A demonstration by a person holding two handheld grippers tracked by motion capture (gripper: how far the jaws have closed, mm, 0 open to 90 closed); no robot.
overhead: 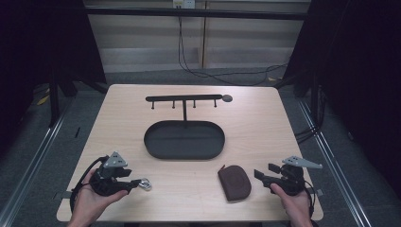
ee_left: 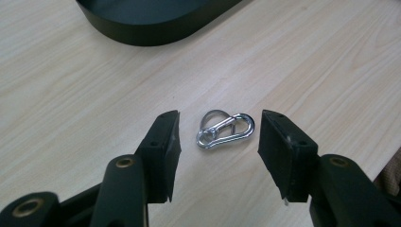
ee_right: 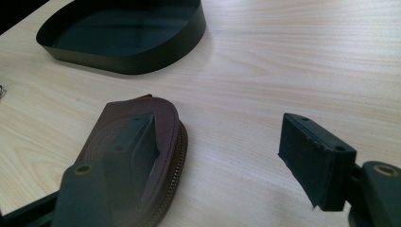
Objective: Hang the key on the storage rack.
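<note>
A silver metal carabiner clip (ee_left: 225,130) lies flat on the pale wooden table (ee_left: 71,94), its long axis running across between the parted jaws of the left gripper (ee_left: 219,142), untouched by either pad. The black oval tray (ee_left: 156,26) sits beyond it. The right gripper (ee_right: 220,156) is open, empty, one jaw over a brown zipped leather pouch (ee_right: 165,118).

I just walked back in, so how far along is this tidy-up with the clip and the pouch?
Nothing looks done: the black tray holds nothing and the hook rack is bare. In hand: the left hand-held gripper brackets the silver carabiner, pads not touching it. The brown pouch lies untouched by the open right hand-held gripper. Both items probably still need placing.
</note>
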